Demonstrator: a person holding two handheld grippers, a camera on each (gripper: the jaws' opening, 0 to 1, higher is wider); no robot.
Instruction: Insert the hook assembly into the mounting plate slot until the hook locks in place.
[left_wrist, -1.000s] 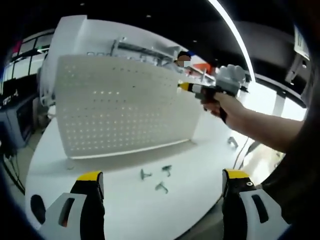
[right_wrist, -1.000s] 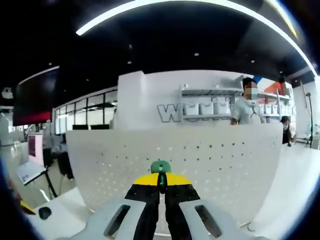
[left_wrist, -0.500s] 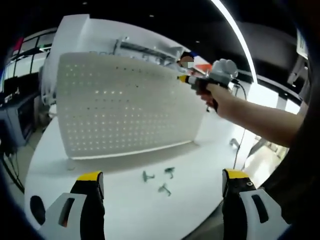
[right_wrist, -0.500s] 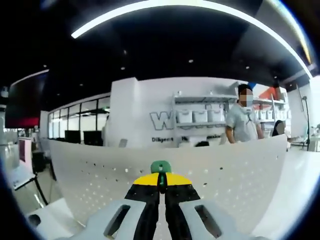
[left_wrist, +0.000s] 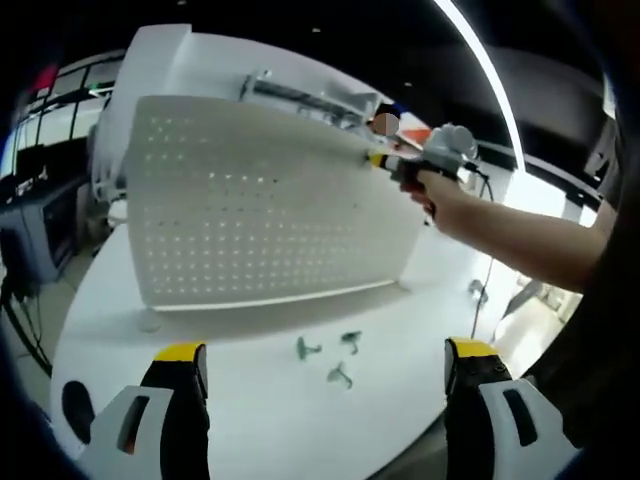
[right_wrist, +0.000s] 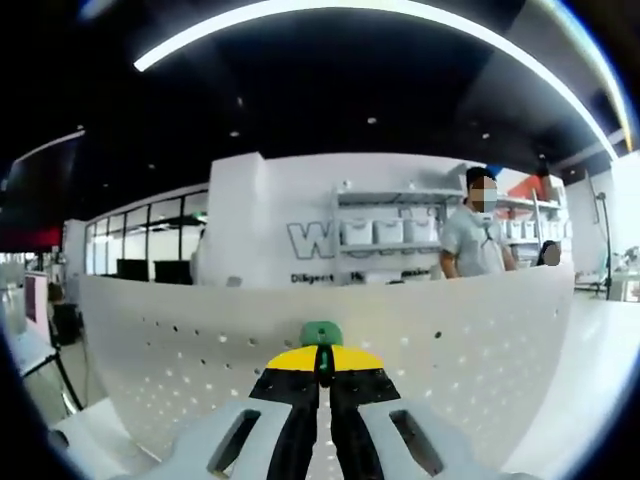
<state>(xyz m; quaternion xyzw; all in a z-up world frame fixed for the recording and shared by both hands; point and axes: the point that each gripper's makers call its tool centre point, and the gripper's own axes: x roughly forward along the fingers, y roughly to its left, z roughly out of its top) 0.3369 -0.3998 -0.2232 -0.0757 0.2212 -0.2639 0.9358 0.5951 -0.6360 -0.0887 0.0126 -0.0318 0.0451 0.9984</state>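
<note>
1. Hook (right_wrist: 321, 333), a small green piece, sits pinched between the yellow-tipped jaws of the right gripper (right_wrist: 321, 362), which are closed on it.
2. In the right gripper view the hook is held up just in front of the white pegboard (right_wrist: 470, 350), near its top edge.
3. In the left gripper view the right gripper (left_wrist: 385, 161) is at the far right upper corner of the pegboard (left_wrist: 260, 210), gripped by a hand (left_wrist: 432, 187).
4. The pegboard stands upright on a white table (left_wrist: 230, 380).
5. Three more green hooks (left_wrist: 327, 357) lie loose on the table in front of the board, close to each other.
6. The left gripper (left_wrist: 325, 362) is low at the near edge, its jaws wide apart and holding nothing.
7. A person (right_wrist: 470, 240) stands behind the board.
</note>
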